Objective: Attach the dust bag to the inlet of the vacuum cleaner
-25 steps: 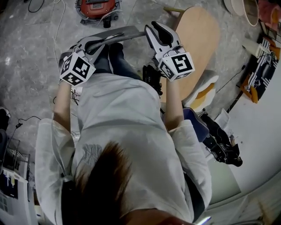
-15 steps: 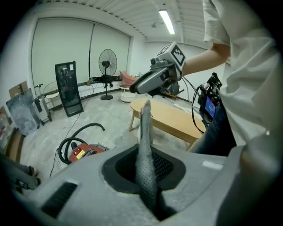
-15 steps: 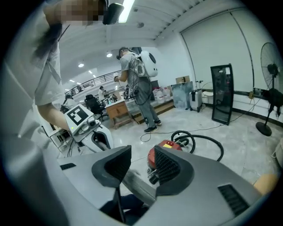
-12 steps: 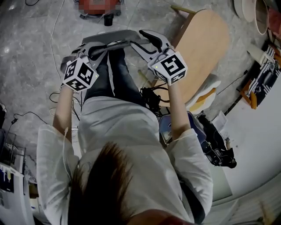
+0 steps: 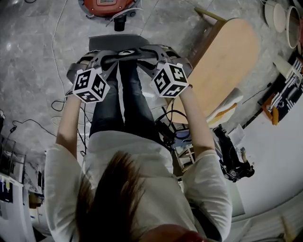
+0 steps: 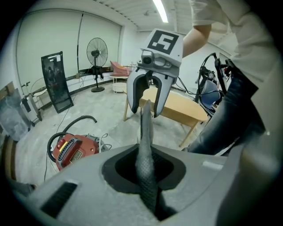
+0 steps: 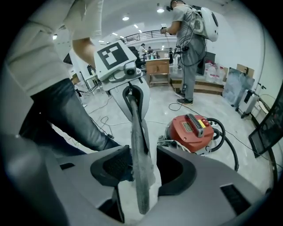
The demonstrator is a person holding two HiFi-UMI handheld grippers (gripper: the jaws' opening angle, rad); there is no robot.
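- At 12 o'clock on the floor, red vacuum cleaner (image 5: 110,7); dust bag (image 5: 118,42) short of it, unattached.
- Left gripper (image 7: 134,106) clamped on the bag edge.
- Right gripper (image 6: 146,112) jaws just opening, bag loose between; regrip before aligning.

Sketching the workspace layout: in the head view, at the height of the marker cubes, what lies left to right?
From the left: floor cable → left gripper, shut on the dust bag → right gripper, jaws just opened, bag edge between them → wooden tabletop. The red vacuum cleaner overlaps the grippers, so omitted.
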